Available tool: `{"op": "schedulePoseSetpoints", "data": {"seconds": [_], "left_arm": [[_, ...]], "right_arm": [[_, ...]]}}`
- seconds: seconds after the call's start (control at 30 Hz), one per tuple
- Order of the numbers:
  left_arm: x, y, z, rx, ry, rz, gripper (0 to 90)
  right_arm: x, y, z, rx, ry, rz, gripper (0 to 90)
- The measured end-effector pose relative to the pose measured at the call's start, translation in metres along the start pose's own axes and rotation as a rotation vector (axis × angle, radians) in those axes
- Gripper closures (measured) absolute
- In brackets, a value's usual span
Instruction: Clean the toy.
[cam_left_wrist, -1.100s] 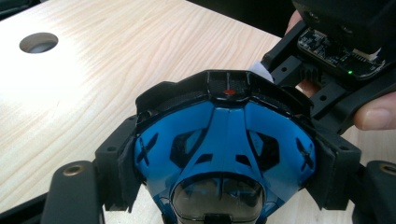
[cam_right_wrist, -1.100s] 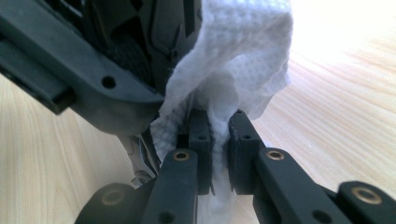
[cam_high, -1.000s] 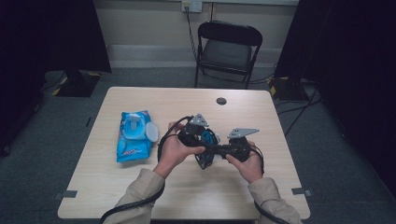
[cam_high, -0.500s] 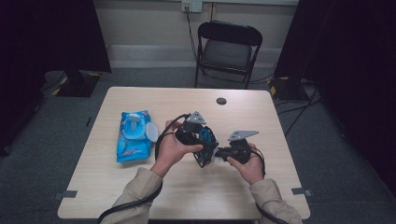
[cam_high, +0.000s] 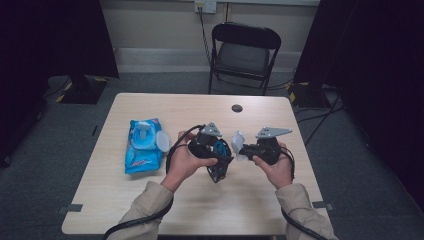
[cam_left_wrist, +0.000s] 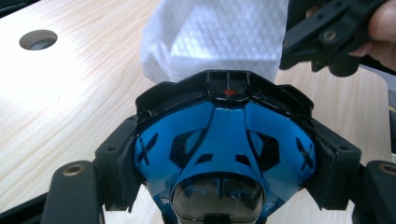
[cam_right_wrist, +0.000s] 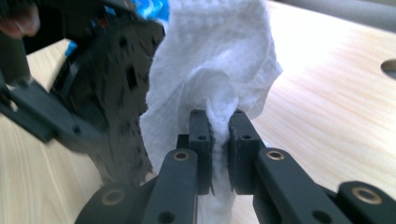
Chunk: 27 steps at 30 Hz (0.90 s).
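Observation:
My left gripper is shut on a blue and black plastic gadget, held above the table's middle. In the left gripper view its glossy blue shell sits squeezed between the two pads. My right gripper is shut on a crumpled white wipe, just right of the gadget. In the right gripper view the wipe bulges above the closed fingertips, next to the gadget's black side. The wipe and the right gripper hang just beyond the gadget's top edge.
A blue pack of wet wipes with its lid flipped open lies on the left of the wooden table. A round cable hole is near the far edge. A black folding chair stands behind the table.
My right gripper has lifted and drawn a little to the right, so the white wipe now shows between it and the gadget. The left hand has stayed put.

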<state>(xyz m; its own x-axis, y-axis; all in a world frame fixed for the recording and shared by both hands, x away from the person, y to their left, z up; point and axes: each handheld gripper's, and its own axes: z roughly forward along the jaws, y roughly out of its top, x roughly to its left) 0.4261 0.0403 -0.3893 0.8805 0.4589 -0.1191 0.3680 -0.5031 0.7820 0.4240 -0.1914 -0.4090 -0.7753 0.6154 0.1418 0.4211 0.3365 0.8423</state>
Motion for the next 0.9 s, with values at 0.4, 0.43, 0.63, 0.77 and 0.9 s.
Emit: {"op": "schedulePoseSetpoints", "data": {"seconds": [0.4,0.43,0.63,0.77,0.9], "left_arm": [[-0.01,0.002,0.011,0.017,-0.031,0.02,25.3],[-0.01,0.002,0.012,0.014,-0.035,0.018,25.3],[-0.008,0.005,0.01,0.003,-0.032,0.015,25.3],[-0.004,0.005,0.007,-0.01,-0.025,0.009,25.2],[-0.002,0.006,0.005,-0.017,-0.02,0.008,25.3]], "right_arm": [[0.008,0.015,0.002,-0.023,0.012,-0.021,82.3],[0.009,0.015,0.003,-0.02,0.013,-0.024,82.2],[0.008,0.01,0.01,-0.019,0.03,-0.006,82.3],[0.007,0.004,0.015,-0.003,0.033,-0.004,82.3],[0.009,-0.001,0.021,0.011,0.04,-0.003,82.3]]}}
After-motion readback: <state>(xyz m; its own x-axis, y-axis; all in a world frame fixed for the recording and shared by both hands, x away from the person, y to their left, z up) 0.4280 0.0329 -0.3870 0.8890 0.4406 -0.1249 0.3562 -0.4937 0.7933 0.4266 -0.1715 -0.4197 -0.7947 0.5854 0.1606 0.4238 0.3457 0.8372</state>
